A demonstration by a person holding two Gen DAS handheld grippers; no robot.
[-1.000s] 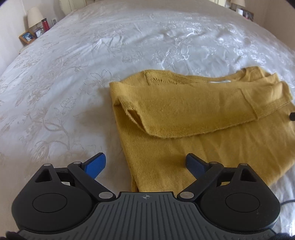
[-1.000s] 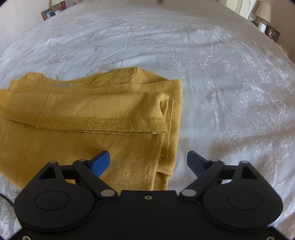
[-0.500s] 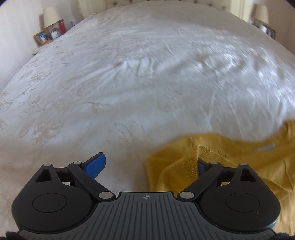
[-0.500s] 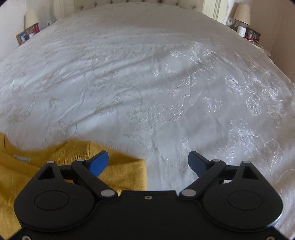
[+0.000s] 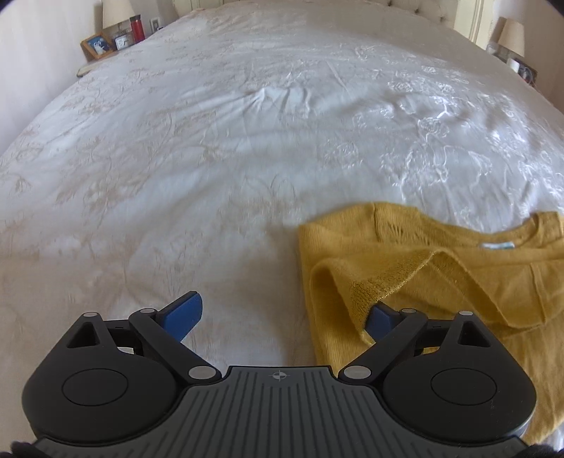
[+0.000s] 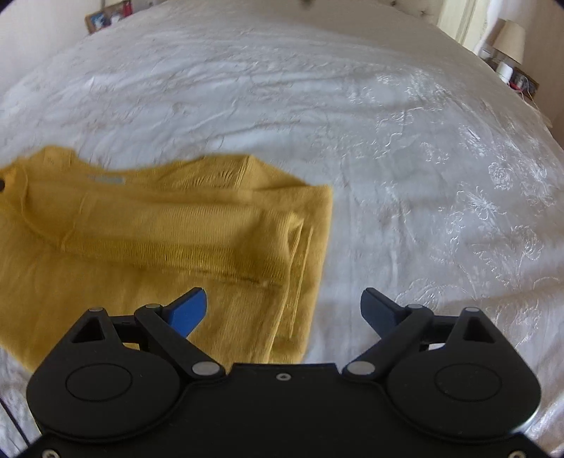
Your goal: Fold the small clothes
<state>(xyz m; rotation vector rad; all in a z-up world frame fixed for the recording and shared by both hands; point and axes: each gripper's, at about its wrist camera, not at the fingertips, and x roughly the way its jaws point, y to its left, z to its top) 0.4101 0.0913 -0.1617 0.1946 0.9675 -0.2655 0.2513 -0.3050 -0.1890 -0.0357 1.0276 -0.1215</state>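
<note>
A mustard yellow knit sweater [image 5: 440,274] lies on the white bedspread [image 5: 246,141] with its sleeves folded across the body. My left gripper [image 5: 285,313] is open at the sweater's left edge; its right fingertip [image 5: 382,319] sits under a lifted fold of the sleeve. In the right wrist view the sweater [image 6: 141,239] fills the lower left. My right gripper [image 6: 285,310] is open and straddles the sweater's right edge, left fingertip [image 6: 188,310] over the fabric, the other over the bedspread.
The embroidered white bedspread [image 6: 405,158] stretches far ahead and to both sides. A nightstand with a photo frame [image 5: 97,45], a red bottle [image 5: 138,27] and a lamp stands at the far left. Another lamp [image 5: 511,33] stands at the far right.
Both grippers swung up toward the sweater's neckline half a second ago and have now pulled back, so more of the sweater shows. Both stay open. The left sleeve fold now rests over the left gripper's right finger.
</note>
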